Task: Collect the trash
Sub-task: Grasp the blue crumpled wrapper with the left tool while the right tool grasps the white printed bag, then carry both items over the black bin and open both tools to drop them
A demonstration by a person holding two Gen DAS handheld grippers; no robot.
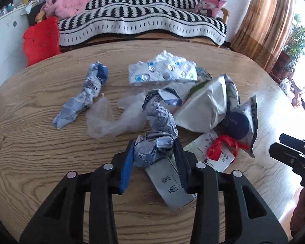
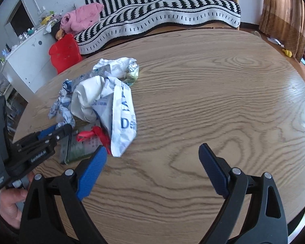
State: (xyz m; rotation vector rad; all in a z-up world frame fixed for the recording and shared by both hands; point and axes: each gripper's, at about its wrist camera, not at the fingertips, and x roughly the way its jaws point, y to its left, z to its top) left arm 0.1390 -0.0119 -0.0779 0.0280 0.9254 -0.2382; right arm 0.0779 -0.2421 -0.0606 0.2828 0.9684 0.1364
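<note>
Crumpled blue-and-white paper, a long twisted wrapper [image 1: 156, 126], sits pinched at its near end between the fingers of the left gripper [image 1: 153, 154], which are clamped on it low over the wooden table [image 1: 40, 142]. From the left wrist view the wrapper snakes away toward twelve o'clock, its far end lying against the silver foil pouch [image 1: 203, 109] at about one o'clock. Directly under the closed fingers lies a flat grey sachet [image 1: 170, 185], and whether the pads have caught its edge too is hard to tell.

To do this pickup well, my judgement is that the lift should go straight up and slowly, so the twisted tail slides free of the pouch rather than dragging the heap along. If the sachet rises with it, that is no loss, since it is trash as well. The thin clear plastic film [image 1: 109, 122] at ten o'clock touches the wrapper's middle and may cling; a gentle shake would shed it.

The right gripper [image 2: 152, 162] stands with its fingers wide apart over bare table, with the heap at ten o'clock in its own view. Nearest it are the white bag with blue letters [image 2: 123, 122] and the red ribbon [image 2: 95, 136] on a card. A second twisted wrapper [image 1: 85, 95] and a blister pack [image 1: 162, 71] lie farther off, at eleven and twelve o'clock from the left gripper. No bin shows in either view.
</note>
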